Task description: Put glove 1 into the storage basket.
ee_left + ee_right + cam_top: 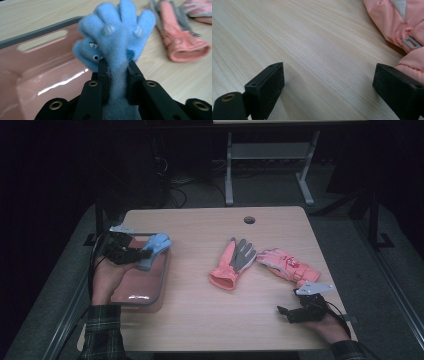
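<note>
Desk [200, 320]: a light wood top that carries everything here, with a small round grommet hole [249, 219] near its far edge.

Bin [150, 297]: a clear pink plastic tub with a grey rim, on the left side of the desk. The left gripper view shows a cut-out handle slot in its wall.

Pink padded glove [287, 265]: lies flat on the right half of the desk, with its cuff end nearest the right hand-held gripper. In the right gripper view its puffy fabric and a small grey buckle sit at the upper right, touching or just beside the right-hand jaw.

Orange and grey glove [231, 265]: lies near the middle of the desk with its fingers pointing away and its cuff toward the person. It sits between the bin and the pink padded glove, fingertips close to that glove.

Blue fleece glove [155, 247]: held up above the far part of the bin, off the desk. In the left gripper view its fuzzy fingers fan out above the jaws, and small eyes and teeth show on it.

Left hand-held gripper [142, 253]: clamped on the blue fleece glove, jaws pinching its narrow part.

Right hand-held gripper [284, 312]: low at the near right of the desk, jaws spread wide with nothing between them.
</note>
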The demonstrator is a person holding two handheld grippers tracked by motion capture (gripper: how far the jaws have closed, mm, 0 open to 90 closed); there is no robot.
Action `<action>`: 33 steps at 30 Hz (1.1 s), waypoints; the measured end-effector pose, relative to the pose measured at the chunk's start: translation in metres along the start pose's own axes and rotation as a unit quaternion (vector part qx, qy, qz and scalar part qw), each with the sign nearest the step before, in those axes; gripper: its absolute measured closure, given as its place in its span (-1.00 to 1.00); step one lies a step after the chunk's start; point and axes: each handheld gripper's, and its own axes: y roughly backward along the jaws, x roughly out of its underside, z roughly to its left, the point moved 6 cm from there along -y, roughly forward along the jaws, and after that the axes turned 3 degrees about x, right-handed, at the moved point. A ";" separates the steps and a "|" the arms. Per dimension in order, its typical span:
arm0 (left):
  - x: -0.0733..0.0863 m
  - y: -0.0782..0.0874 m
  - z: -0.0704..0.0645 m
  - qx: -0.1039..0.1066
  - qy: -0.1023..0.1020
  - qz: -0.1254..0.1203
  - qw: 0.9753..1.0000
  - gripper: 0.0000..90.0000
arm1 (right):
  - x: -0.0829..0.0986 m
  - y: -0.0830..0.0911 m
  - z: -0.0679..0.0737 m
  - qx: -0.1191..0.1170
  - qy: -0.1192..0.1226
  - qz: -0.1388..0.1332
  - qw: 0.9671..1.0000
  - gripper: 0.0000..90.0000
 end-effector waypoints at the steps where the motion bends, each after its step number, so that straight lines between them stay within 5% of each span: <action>1: 0.002 -0.001 0.004 -0.009 0.007 0.002 1.000 0.71 | 0.000 0.000 0.000 0.000 0.000 0.000 1.000 -0.78; 9: 0.020 -0.031 0.030 -0.024 0.030 0.030 0.999 0.71 | 0.000 0.000 0.000 0.000 0.000 0.000 1.000 -0.78; 24: 0.033 -0.079 0.043 -0.026 0.026 0.083 0.996 0.65 | 0.000 0.000 0.000 0.000 0.000 0.000 1.000 -0.78; 33: 0.031 -0.075 0.049 -0.034 0.038 0.063 0.997 -0.08 | 0.000 0.000 0.000 0.000 0.000 0.000 1.000 -0.78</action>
